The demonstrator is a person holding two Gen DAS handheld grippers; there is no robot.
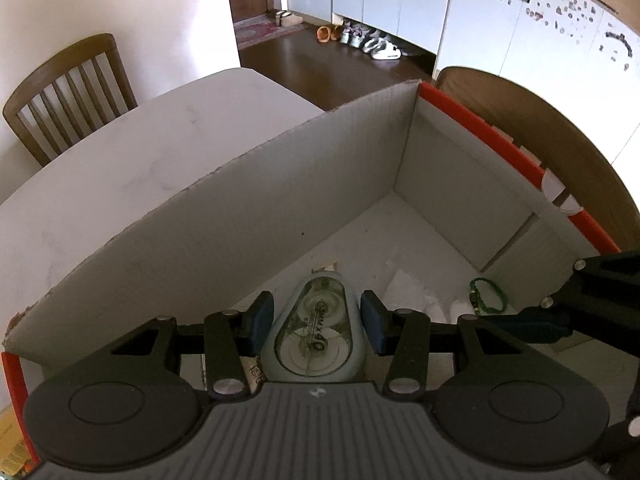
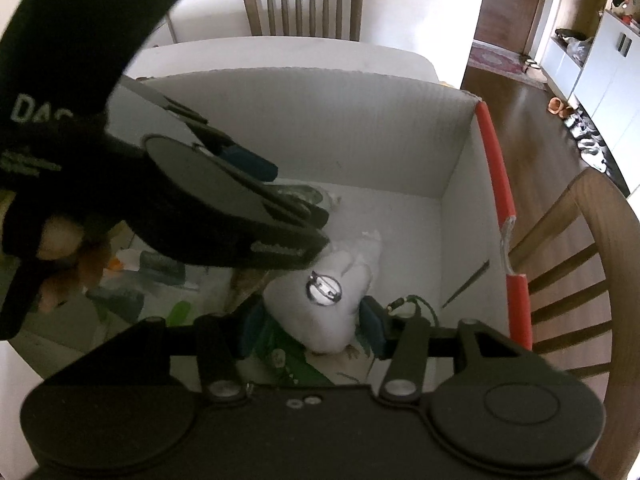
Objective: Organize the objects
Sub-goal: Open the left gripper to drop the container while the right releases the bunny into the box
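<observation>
A white cardboard box (image 1: 248, 216) with red edge strips stands on the table. My left gripper (image 1: 316, 322) hangs over the box, jaws open, with a clear correction-tape dispenser (image 1: 316, 328) between the pads, not visibly pinched. A green bead bracelet (image 1: 489, 295) lies on the box floor. My right gripper (image 2: 310, 324) is inside the box (image 2: 320, 120), its blue pads on either side of a white round cloth piece (image 2: 328, 304) with a metal pin on it; contact is unclear. The left gripper (image 2: 256, 188) and gloved hand cross the right view's upper left.
Wooden chairs (image 1: 68, 92) stand around the white table (image 1: 160, 140). The box floor also holds green and other small items (image 2: 180, 312), partly hidden. A dark wood floor with shoes (image 1: 372, 40) and white cabinets lies beyond.
</observation>
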